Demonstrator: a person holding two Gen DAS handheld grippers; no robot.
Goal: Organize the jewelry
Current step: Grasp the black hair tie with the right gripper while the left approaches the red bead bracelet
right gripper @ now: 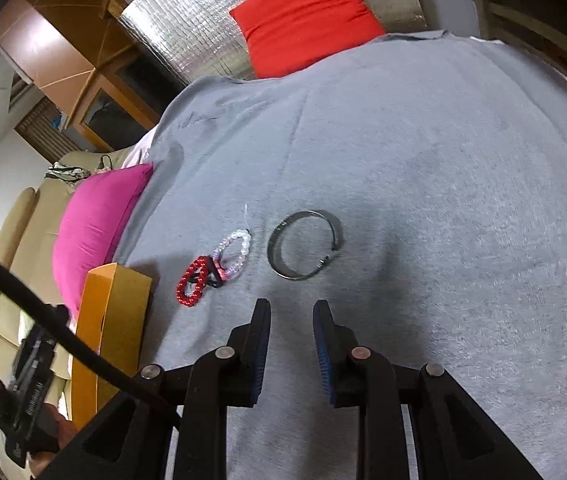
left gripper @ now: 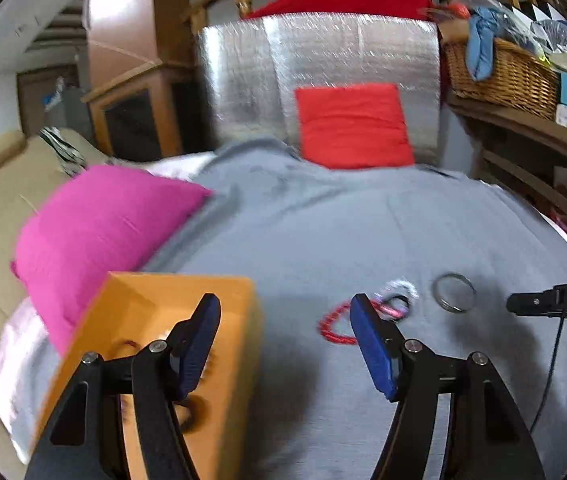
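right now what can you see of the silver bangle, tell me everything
The silver bangle is a plain metal band, grey and shiny, with a small clasp or gap on one side. It lies flat on the grey blanket, apart from the beaded bracelets to its left. Nothing touches it; the right gripper hovers just short of it, jaws slightly apart.

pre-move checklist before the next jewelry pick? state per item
1. Left tool open, nothing held: ok.
2. Right tool nothing held: ok. Jaws only narrowly apart, probably too narrow for the bangle: not ok.
3. Metal bangle lies flat and alone on the grey blanket, just ahead of the right tool: ok.
4. Red bead bracelet, black ring and clear bead bracelet overlap; single pick: not ok.
5. Orange box open, beside the pile: ok.
6. Box contents: cannot tell, blurred.
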